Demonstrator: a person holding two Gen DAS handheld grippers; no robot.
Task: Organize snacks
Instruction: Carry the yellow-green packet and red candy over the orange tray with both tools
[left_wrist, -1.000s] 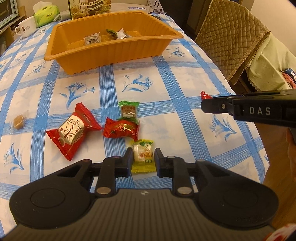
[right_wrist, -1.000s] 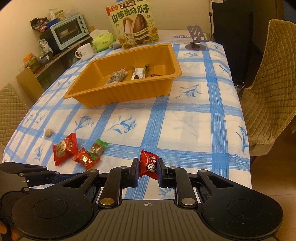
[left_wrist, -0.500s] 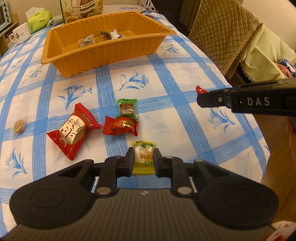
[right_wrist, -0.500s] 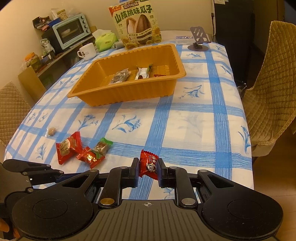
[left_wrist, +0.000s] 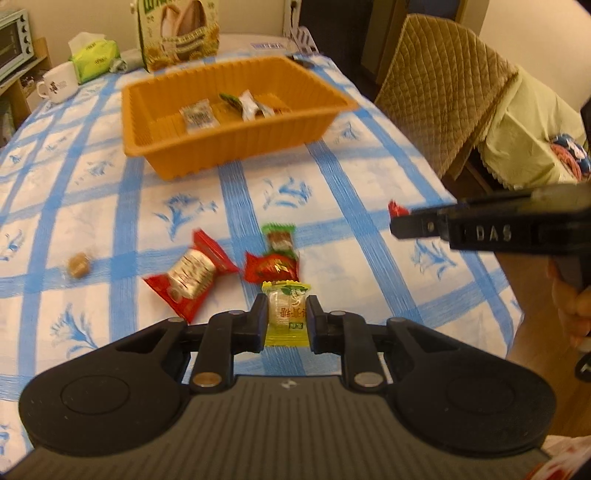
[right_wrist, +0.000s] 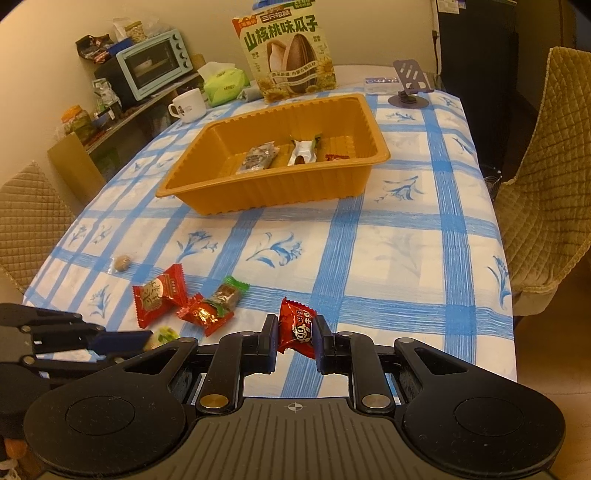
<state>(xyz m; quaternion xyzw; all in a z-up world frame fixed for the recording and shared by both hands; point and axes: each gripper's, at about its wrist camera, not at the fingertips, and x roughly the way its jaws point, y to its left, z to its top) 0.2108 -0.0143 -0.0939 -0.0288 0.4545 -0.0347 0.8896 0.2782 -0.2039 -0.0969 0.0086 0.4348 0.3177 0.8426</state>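
Two hand-held grippers in play, each clamped on a snack. Left hand-held gripper closed around a yellow-wrapped candy, pads pressing on both sides, candy lifted clear of the bench. Right hand-held gripper shut tight on a red candy packet, packet held upright between the pads, just above the blue-checked cloth.

Still lying loose on the bench, near the front edge: a big red candy with a silvery middle, a smaller red candy just beside it, and a green-wrapped candy touching the smaller red one on its far side. Off to the left, well apart from that bunch, a small brown sweet in clear wrap.

Further back, an orange tray with a few wrapped snacks already inside, sitting along the far part of its floor. Behind the tray: a sunflower seed bag standing upright, a green tissue pack, a white mug and a phone stand. Blue toaster oven on a side shelf, quilted chair by the right edge of the bench. Left view a bit motion-blurred.
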